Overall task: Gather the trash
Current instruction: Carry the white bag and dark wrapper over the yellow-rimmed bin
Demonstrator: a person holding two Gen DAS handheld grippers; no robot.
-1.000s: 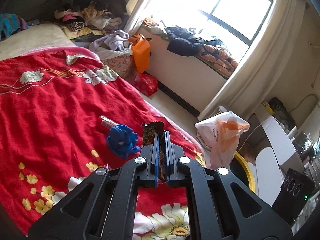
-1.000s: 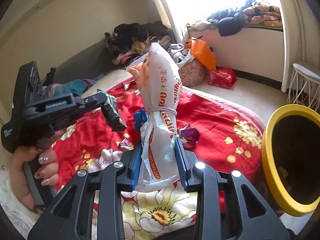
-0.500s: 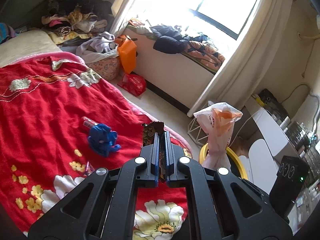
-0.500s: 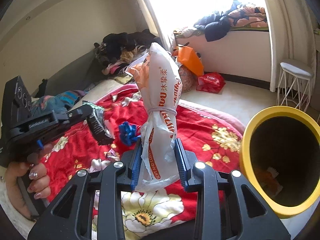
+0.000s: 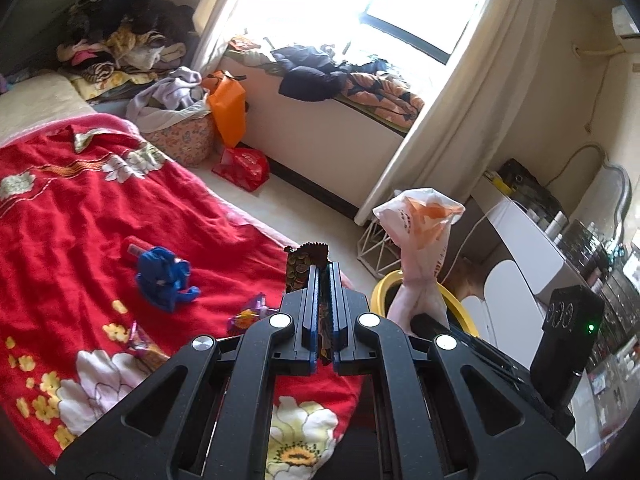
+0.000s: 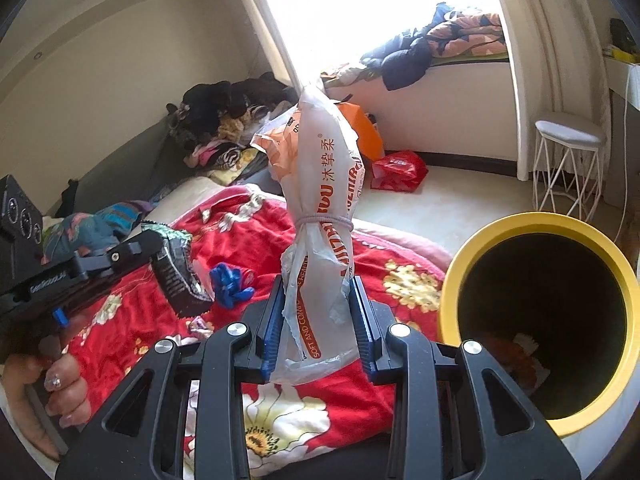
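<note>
My left gripper [image 5: 323, 276] is shut on a dark snack wrapper [image 5: 305, 261], held above the bed's edge; the wrapper also shows in the right wrist view [image 6: 176, 270]. My right gripper [image 6: 318, 292] is shut on a tied white and orange plastic bag [image 6: 320, 184], which stands upright; it also shows in the left wrist view [image 5: 420, 232]. A yellow-rimmed bin [image 6: 492, 248] stands just right of the bag, its rim also in the left wrist view [image 5: 378, 292]. A blue crumpled item [image 5: 164, 276] and small wrappers [image 5: 248, 314] lie on the red blanket [image 5: 60, 220].
A white wire stool [image 6: 568, 160] stands by the curtain. A red bag [image 5: 242, 162] and an orange bag [image 5: 228, 108] sit on the floor below the window ledge. Clothes pile up at the bed's head [image 5: 120, 44]. A white desk [image 5: 528, 240] is at right.
Both grippers have swung right toward the bin, which now fills more of the right wrist view. The bag and the wrapper stay gripped.
</note>
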